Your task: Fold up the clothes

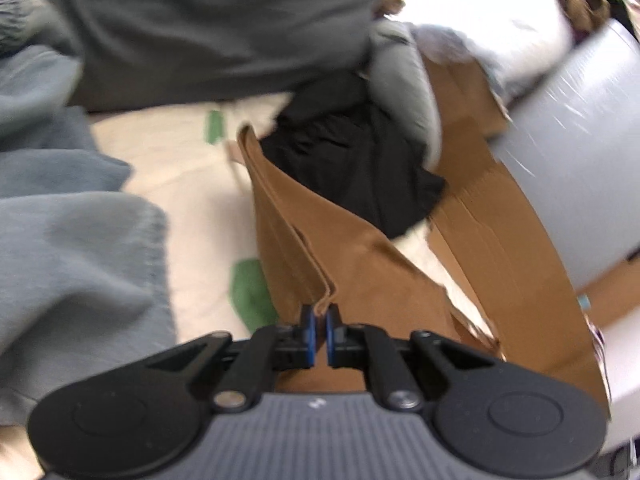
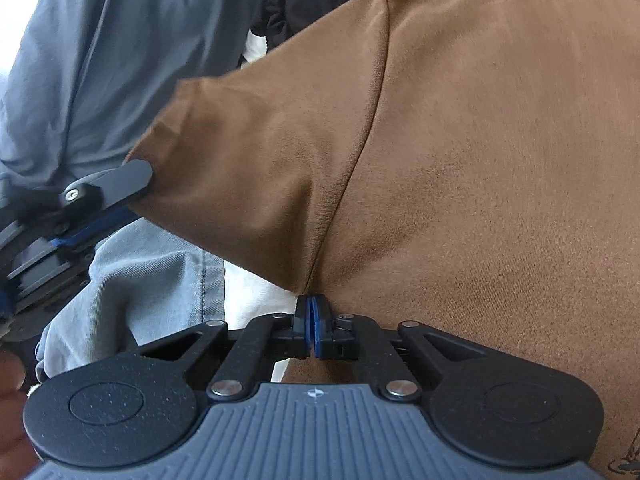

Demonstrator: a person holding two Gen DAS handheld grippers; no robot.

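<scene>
A brown garment (image 1: 352,264) hangs lifted over a cream sheet with green marks (image 1: 180,168). My left gripper (image 1: 320,320) is shut on a folded edge of the brown cloth, which rises from between the blue pads. In the right wrist view the same brown garment (image 2: 460,140) fills most of the frame, and my right gripper (image 2: 310,308) is shut on it at a seam. The left gripper (image 2: 132,176) shows at the left of that view, clamped on the garment's sleeve end.
A black garment (image 1: 352,152) lies past the brown one. Grey-blue clothes (image 1: 68,220) are heaped at the left, a dark grey one (image 1: 208,28) at the back. A grey container (image 1: 580,152) stands at the right. Pale jeans (image 2: 152,256) lie below the sleeve; a hand (image 2: 10,400) shows at the lower left.
</scene>
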